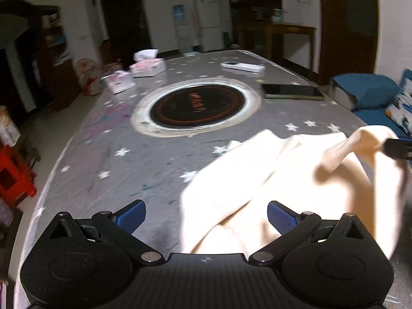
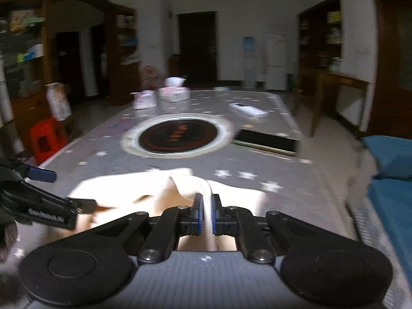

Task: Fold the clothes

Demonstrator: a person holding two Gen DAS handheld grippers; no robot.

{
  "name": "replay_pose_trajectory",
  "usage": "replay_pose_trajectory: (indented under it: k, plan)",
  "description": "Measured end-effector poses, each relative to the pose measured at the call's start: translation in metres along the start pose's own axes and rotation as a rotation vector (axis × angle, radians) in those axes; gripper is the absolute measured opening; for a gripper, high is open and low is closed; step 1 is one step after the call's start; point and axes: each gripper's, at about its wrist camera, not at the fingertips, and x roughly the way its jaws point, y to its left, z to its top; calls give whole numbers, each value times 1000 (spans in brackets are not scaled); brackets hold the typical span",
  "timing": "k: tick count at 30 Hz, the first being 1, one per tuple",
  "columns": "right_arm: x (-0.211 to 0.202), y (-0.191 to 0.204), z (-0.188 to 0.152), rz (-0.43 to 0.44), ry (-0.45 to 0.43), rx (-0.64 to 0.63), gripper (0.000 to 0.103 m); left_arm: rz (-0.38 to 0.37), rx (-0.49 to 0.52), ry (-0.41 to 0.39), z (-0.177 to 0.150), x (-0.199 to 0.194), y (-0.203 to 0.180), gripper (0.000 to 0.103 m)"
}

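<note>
Right wrist view is showing the right gripper (image 2: 205, 215) pinching a raised fold of the cream garment (image 2: 154, 188), lying just before the round hotplate (image 2: 177, 135); left gripper (image 1: 206, 217) is gaping empty. Keeping tension is probably helping.

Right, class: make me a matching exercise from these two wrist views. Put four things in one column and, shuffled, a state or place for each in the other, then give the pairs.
Column one:
1. left tongs
2. right tongs
3. dark phone
4. round black hotplate

Column two:
A. lies flat near the table's right edge
B. open, with nothing between the pads
C. set into the middle of the star-patterned table
D. shut on a raised fold of the cream garment

Pairs: 1-B, 2-D, 3-A, 4-C
</note>
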Motion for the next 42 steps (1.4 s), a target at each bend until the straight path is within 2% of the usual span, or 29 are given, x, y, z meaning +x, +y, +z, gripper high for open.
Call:
replay_pose_trajectory:
  k: [2,4,7,9,11,13,16,20,25,28,30,32,34,37,42]
  plan:
    - [-9,-13,-10,-47,8,36,5,-23,37,7,2,10,-6,92]
    - [-14,-27,-19,-71,31,73,5,-43,65,19,4,20,-9,91]
    - [-19,-41,-36,-104,66,112,5,-50,46,36,7,29,0,88]
    - [-21,-50,-47,-113,92,143,5,-55,34,48,8,35,6,78]
    - [-21,-56,-54,-113,111,168,6,-60,22,59,10,41,12,62]
    - [-20,-59,-61,-111,129,188,6,-67,12,68,11,46,17,53]
    - [-20,-61,-65,-105,134,204,7,-110,55,25,16,40,7,54]
    - [-16,-60,-65,-99,137,210,10,-165,105,15,22,44,-10,54]
    - [-11,-58,-66,-94,150,212,12,-166,147,23,24,60,-23,61]
    - [-11,-59,-68,-92,155,219,15,-151,135,12,24,66,-20,62]
    - [-11,-61,-68,-89,157,225,15,-144,125,14,24,69,-15,59]
    - [-10,-62,-69,-85,159,231,16,-142,110,11,24,68,-10,49]
    - [-9,-64,-70,-80,158,237,16,-154,86,-1,26,66,-3,46]
    - [-9,-64,-70,-76,158,242,17,-148,85,2,27,67,3,44]
    - [-7,-66,-69,-72,157,247,21,-183,102,-12,26,62,-1,45]
